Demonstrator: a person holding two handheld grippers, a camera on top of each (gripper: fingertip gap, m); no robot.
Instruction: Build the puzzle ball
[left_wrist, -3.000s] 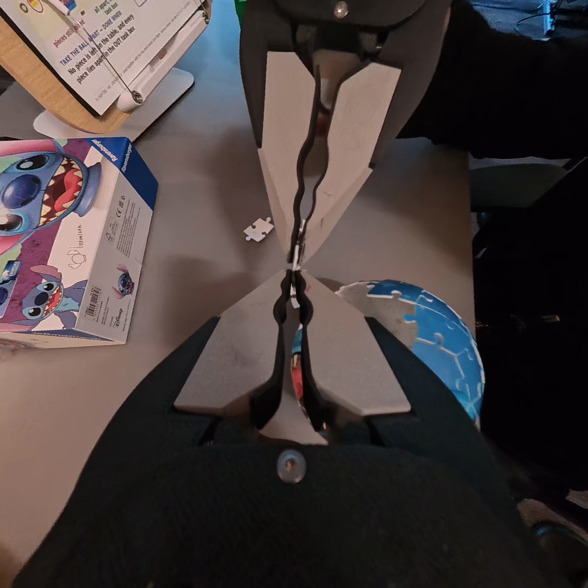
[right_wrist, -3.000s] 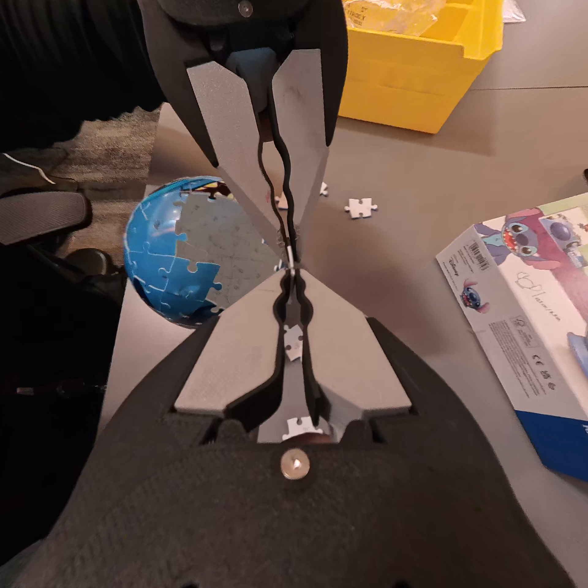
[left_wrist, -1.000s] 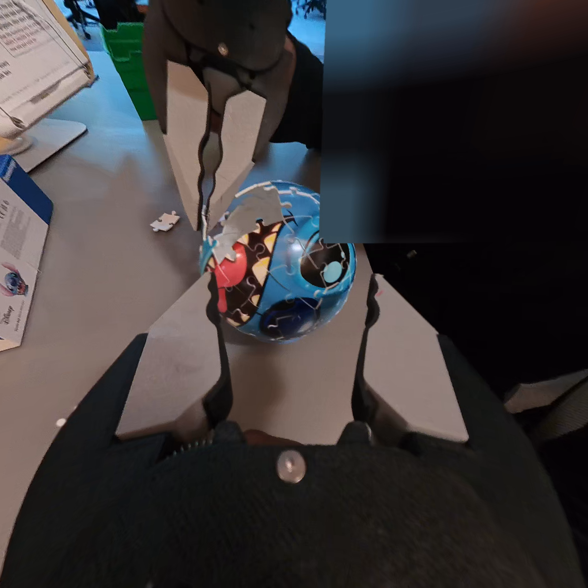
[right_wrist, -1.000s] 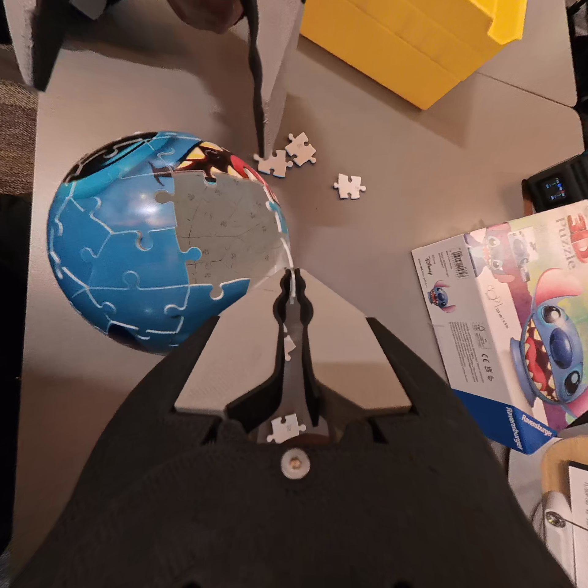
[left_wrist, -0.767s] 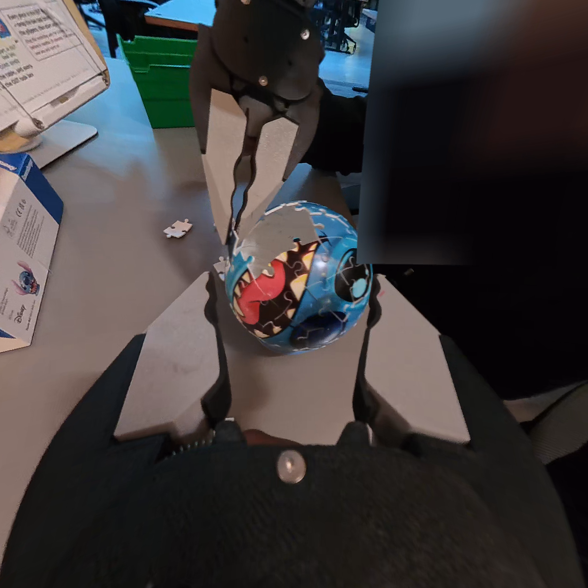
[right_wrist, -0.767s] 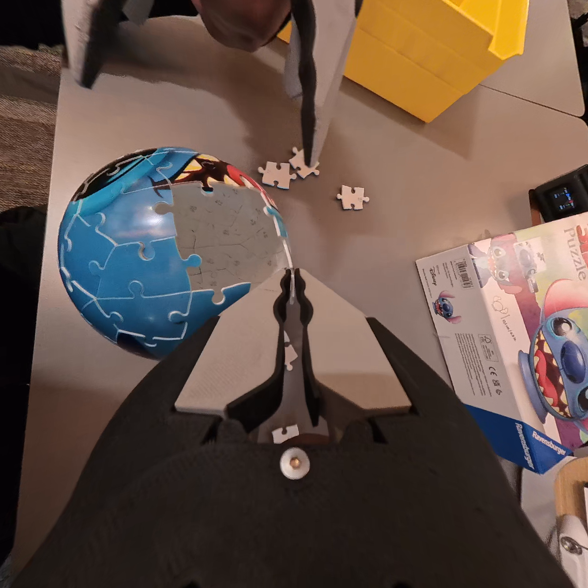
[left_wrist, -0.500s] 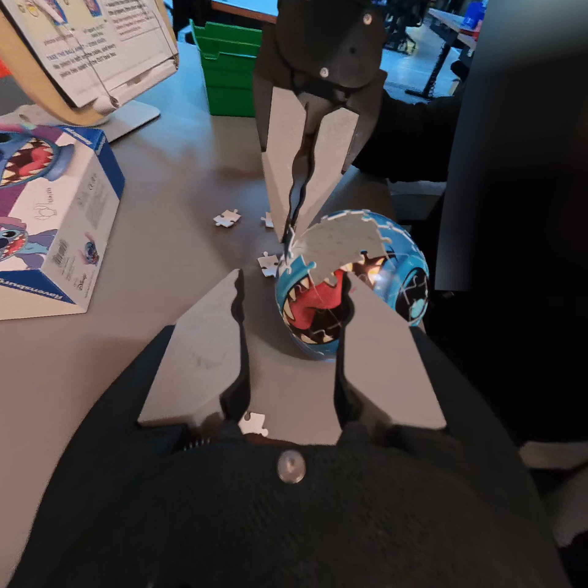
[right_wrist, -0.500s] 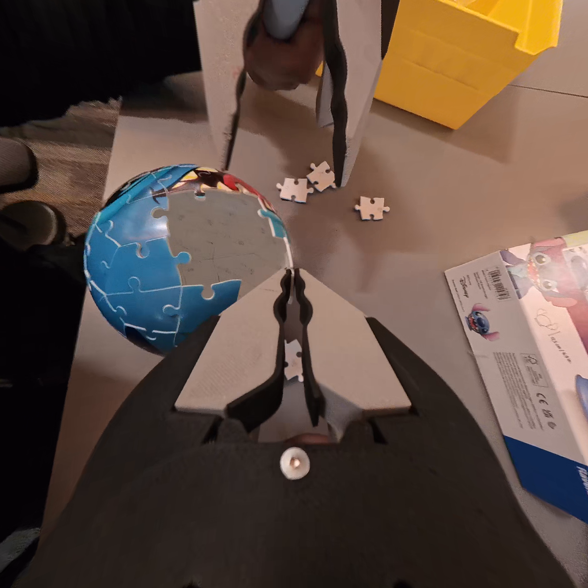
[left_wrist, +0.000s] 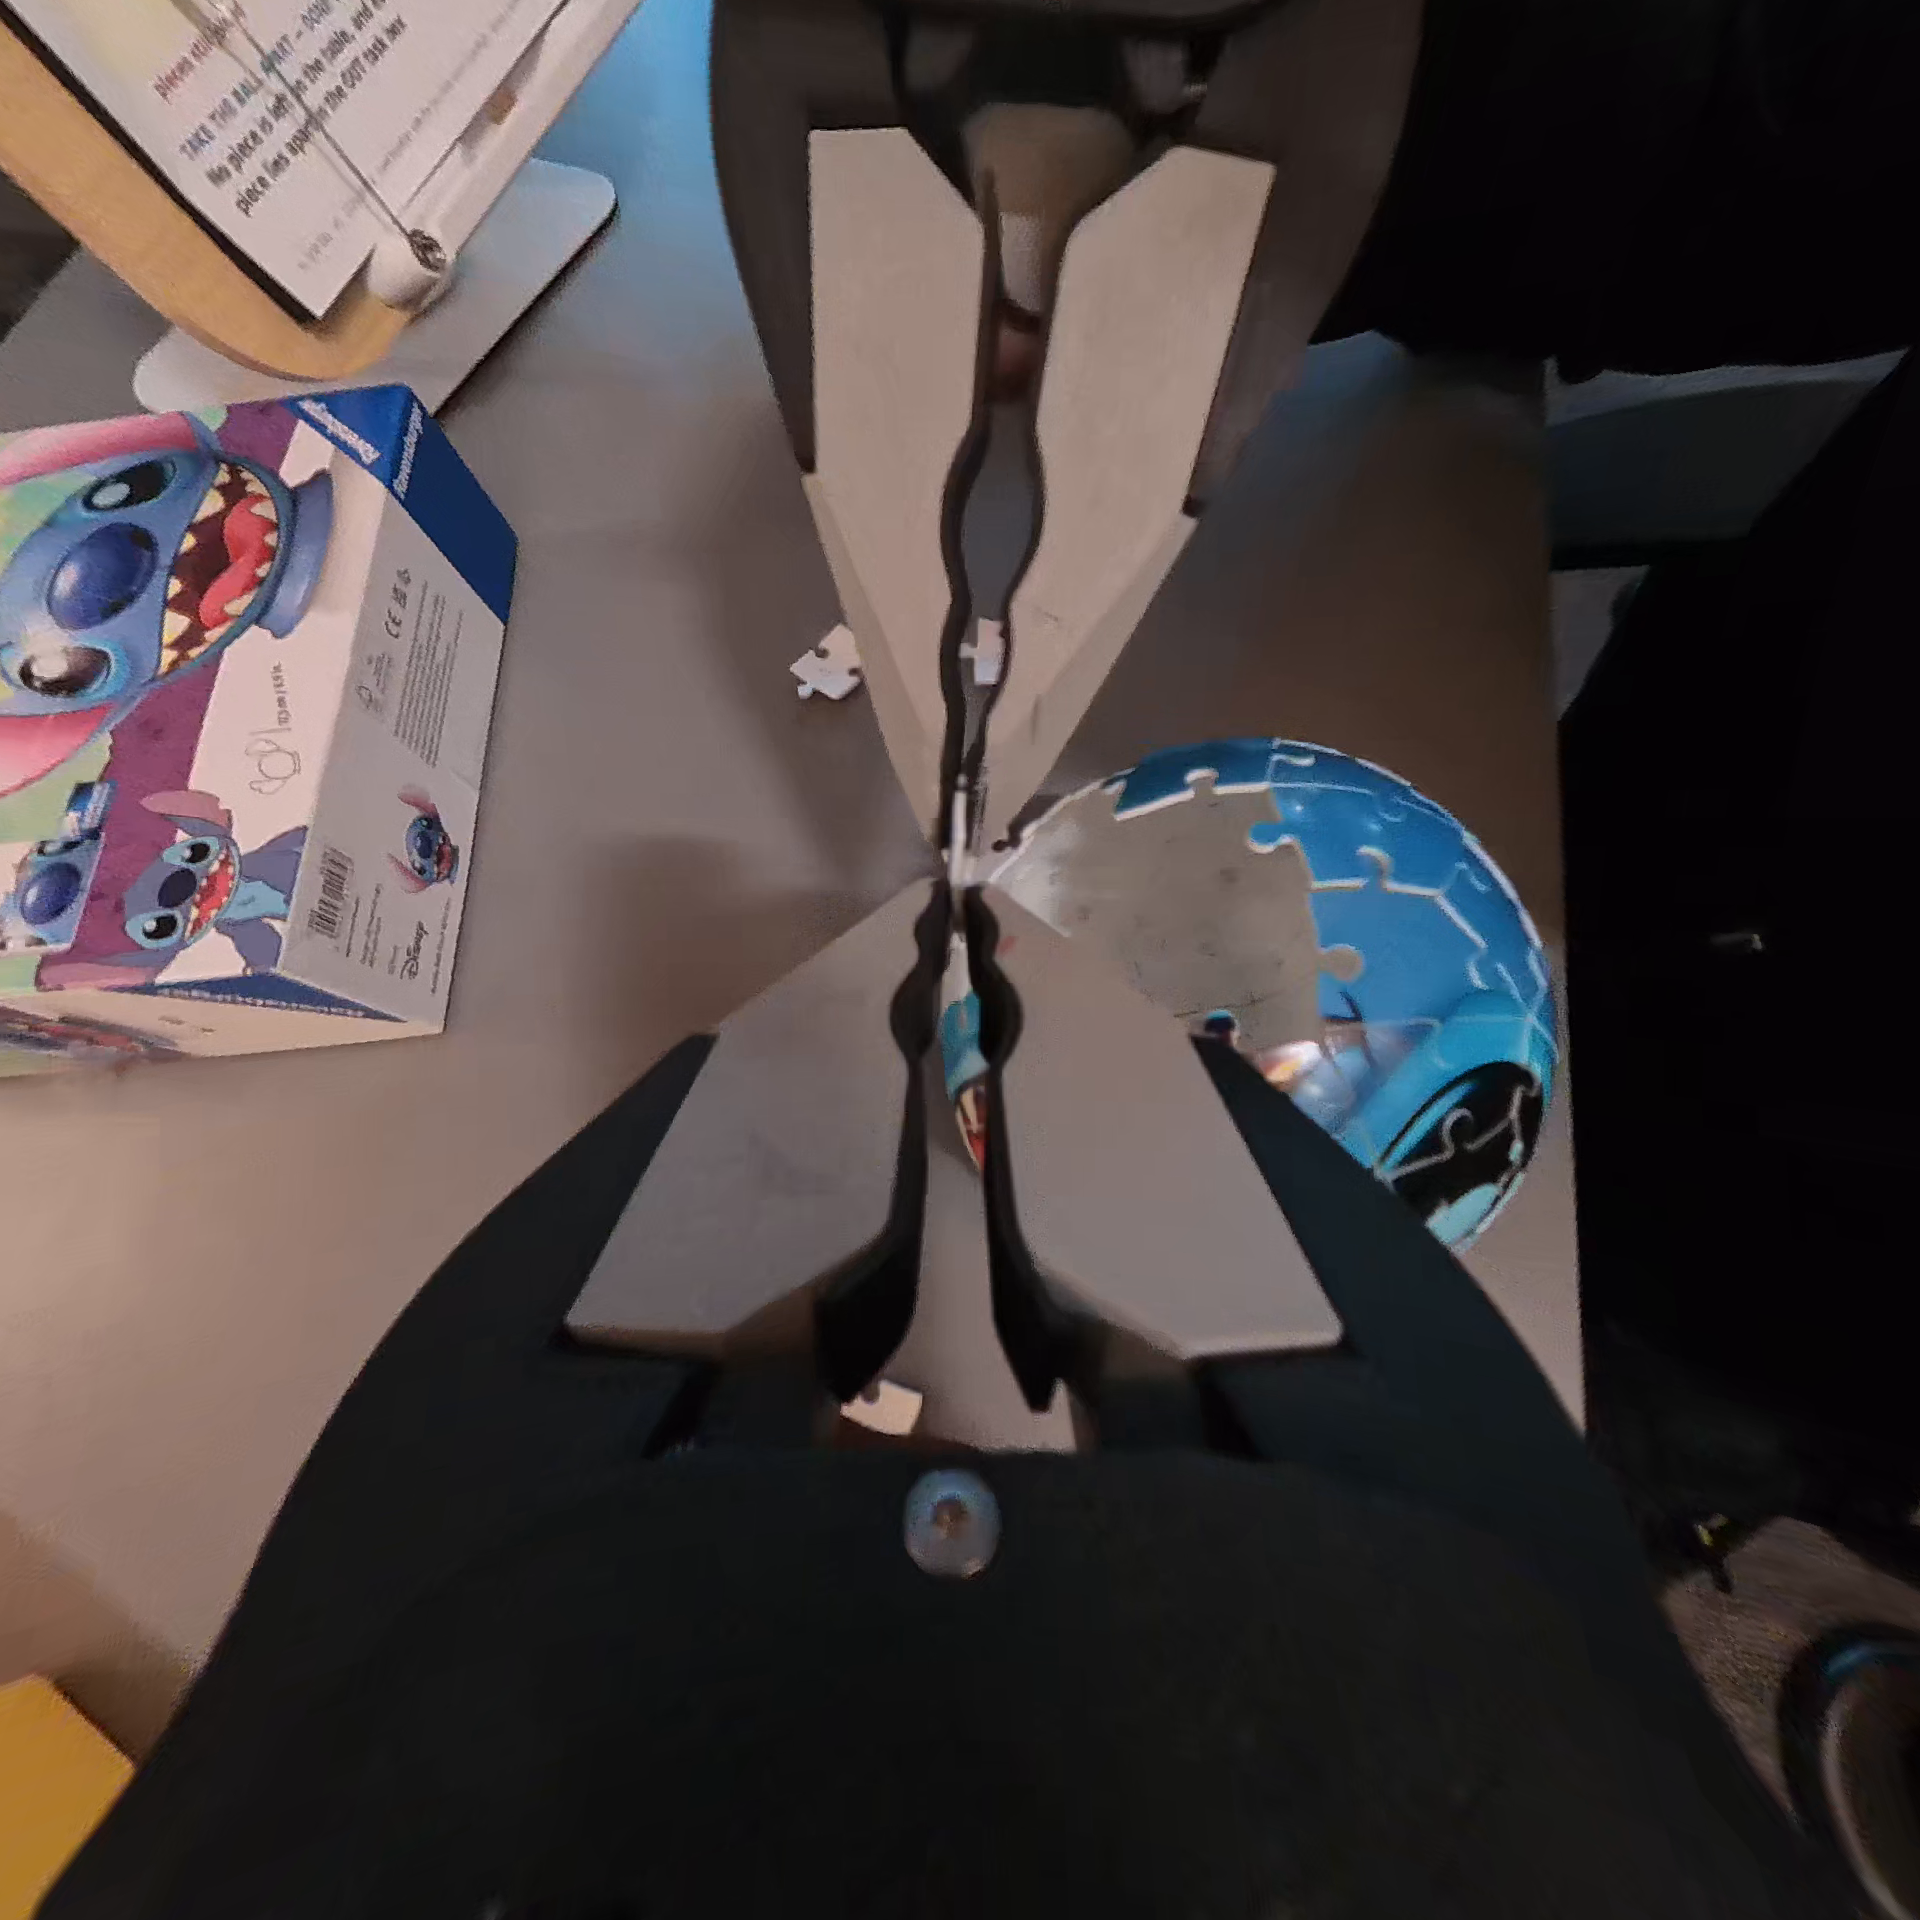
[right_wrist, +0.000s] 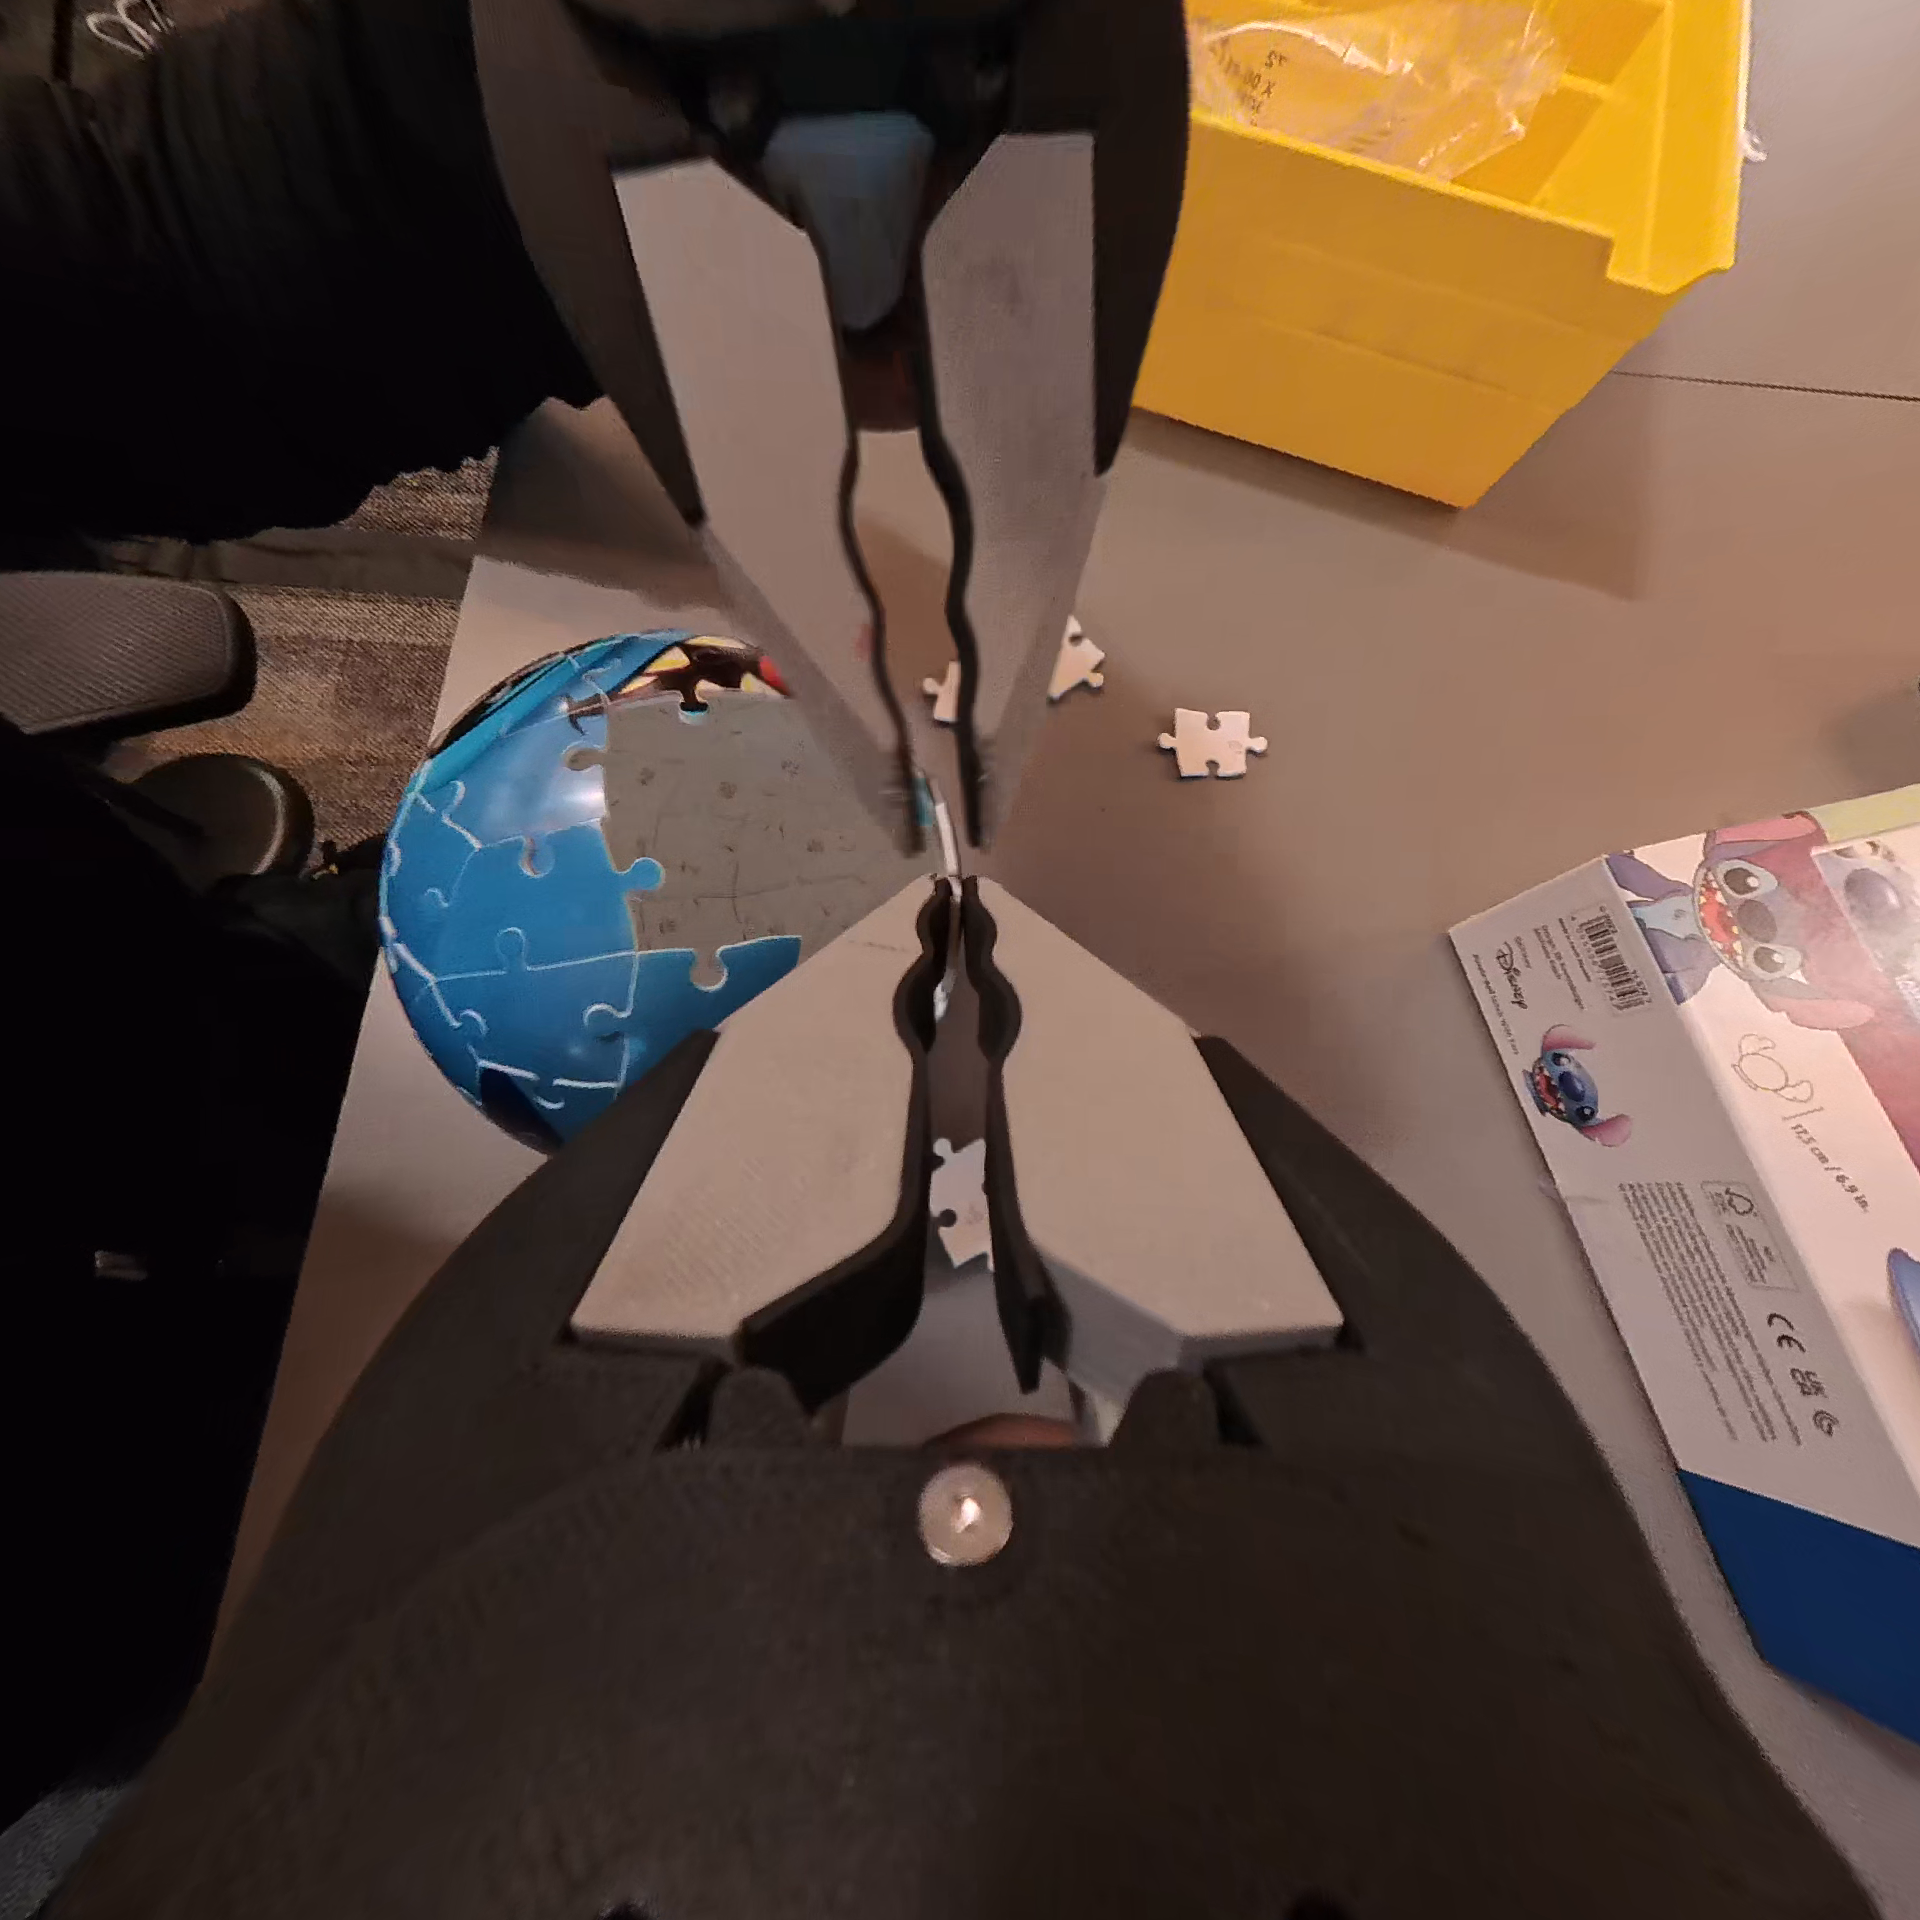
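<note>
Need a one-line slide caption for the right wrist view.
Right gripper and left gripper meet tip to tip on a puzzle piece beside the unfinished puzzle ball.

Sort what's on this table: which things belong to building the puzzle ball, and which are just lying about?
Belongs to the job:
- puzzle ball, partly built, with a gap in its shell
- puzzle piece pinched edge-on between both grippers' tips
- loose puzzle pieces on the table
- left gripper, right gripper

Lying about:
- puzzle box
- yellow bin
- instruction sheet stand
</note>
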